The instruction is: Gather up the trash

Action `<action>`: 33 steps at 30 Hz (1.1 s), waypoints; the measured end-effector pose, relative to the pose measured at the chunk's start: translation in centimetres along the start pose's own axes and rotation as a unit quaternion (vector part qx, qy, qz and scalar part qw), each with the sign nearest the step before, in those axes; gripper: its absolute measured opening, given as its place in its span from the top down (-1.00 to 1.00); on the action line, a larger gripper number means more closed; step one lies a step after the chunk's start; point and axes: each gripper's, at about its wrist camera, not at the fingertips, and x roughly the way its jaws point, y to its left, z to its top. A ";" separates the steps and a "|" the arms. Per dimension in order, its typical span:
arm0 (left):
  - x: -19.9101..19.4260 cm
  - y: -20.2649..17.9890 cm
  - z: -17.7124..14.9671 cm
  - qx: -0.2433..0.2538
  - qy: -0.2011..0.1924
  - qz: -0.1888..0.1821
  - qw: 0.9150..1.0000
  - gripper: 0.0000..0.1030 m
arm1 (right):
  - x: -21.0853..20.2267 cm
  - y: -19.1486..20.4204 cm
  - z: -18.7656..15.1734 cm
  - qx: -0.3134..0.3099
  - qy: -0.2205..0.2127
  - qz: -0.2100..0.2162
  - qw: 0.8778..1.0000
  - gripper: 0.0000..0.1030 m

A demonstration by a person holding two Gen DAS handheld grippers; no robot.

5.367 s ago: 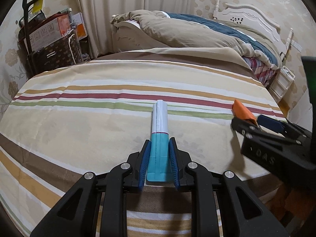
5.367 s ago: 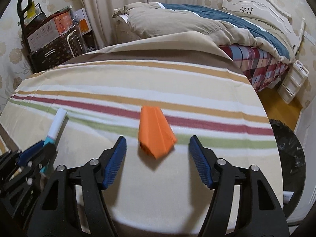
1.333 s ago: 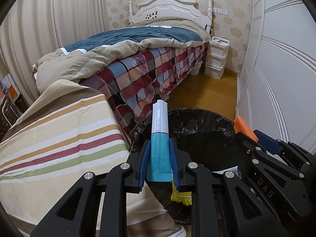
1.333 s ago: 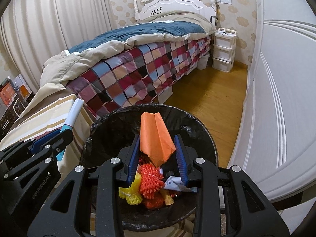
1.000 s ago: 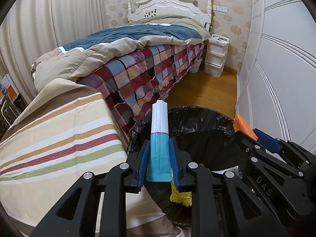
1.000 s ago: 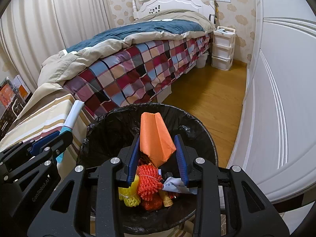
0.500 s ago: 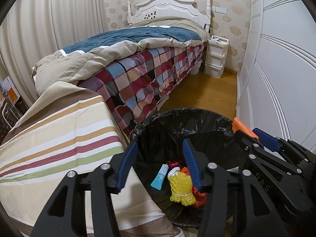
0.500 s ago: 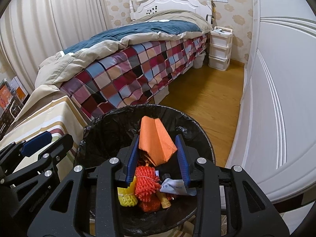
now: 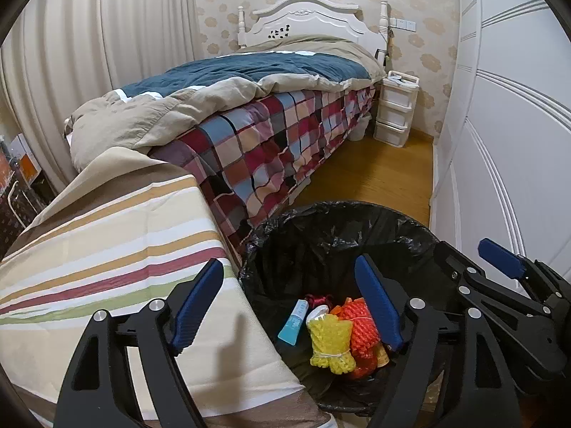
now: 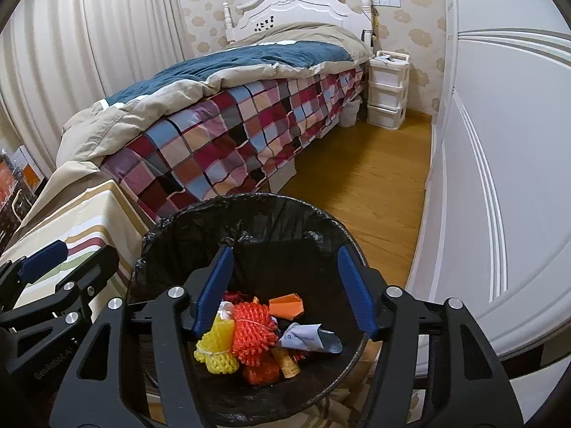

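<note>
The right gripper (image 10: 285,287) is held over the round bin lined with a black plastic bag (image 10: 200,221), its blue-padded jaws just opened, nothing between them. The folded orange paper piece (image 10: 287,305) is seen lying inside among a yellow net bundle (image 10: 216,347), an orange net bundle (image 10: 253,331) and a crumpled white wrapper (image 10: 303,337). The left gripper (image 10: 53,271) is seen beside the bin.

The blue-and-white tube (image 9: 297,322) lay tilted on the bin's (image 9: 342,221) near left; the folded orange paper (image 10: 286,305) rested farther right atop the trash.
</note>
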 end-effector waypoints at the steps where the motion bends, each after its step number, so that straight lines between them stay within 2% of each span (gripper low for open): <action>1: 0.0 0.0 0.0 0.001 -0.001 0.002 1.000 -0.52 | 0.0 -0.1 0.0 0.001 0.000 -0.001 1.000 -0.30; 19: -2.2 1.6 -0.6 -0.011 -0.013 0.032 0.999 -0.64 | -2.1 -0.3 -0.5 -0.003 -0.006 -0.029 1.000 -0.66; 33: -6.1 3.1 -1.9 -0.022 -0.030 0.053 0.998 -0.68 | -5.6 1.4 -1.8 -0.017 -0.025 -0.035 0.999 -0.73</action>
